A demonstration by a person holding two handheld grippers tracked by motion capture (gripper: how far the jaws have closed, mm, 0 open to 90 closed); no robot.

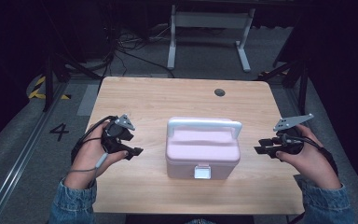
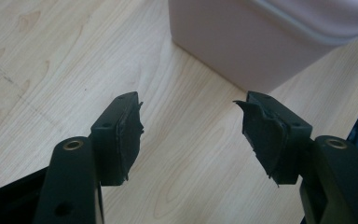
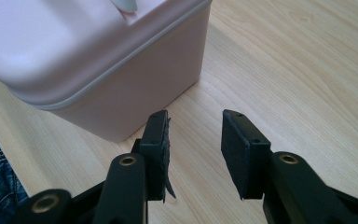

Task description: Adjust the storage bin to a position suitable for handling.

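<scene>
A pale pink plastic box [image 1: 202, 148] with a white carry handle [image 1: 204, 123] and a white front latch [image 1: 202, 172] stands shut in the middle of the wooden table [image 1: 158, 98]. My left gripper [image 1: 135, 151] is held just left of the box, low over the wood, open and empty. In the left gripper view the left gripper [image 2: 191, 135] has the box's corner [image 2: 261, 42] beyond it. My right gripper [image 1: 259, 145] is held to the right of the box, also open and empty. In the right gripper view the right gripper [image 3: 196, 140] has the box [image 3: 93, 65] ahead to the left.
A small round dark hole [image 1: 219, 92] marks the table's far side. Beyond the table are a white desk frame [image 1: 209, 28], cables on the grey floor and dark stands at both sides. Denim sleeves [image 1: 70, 205] come in at the near edge.
</scene>
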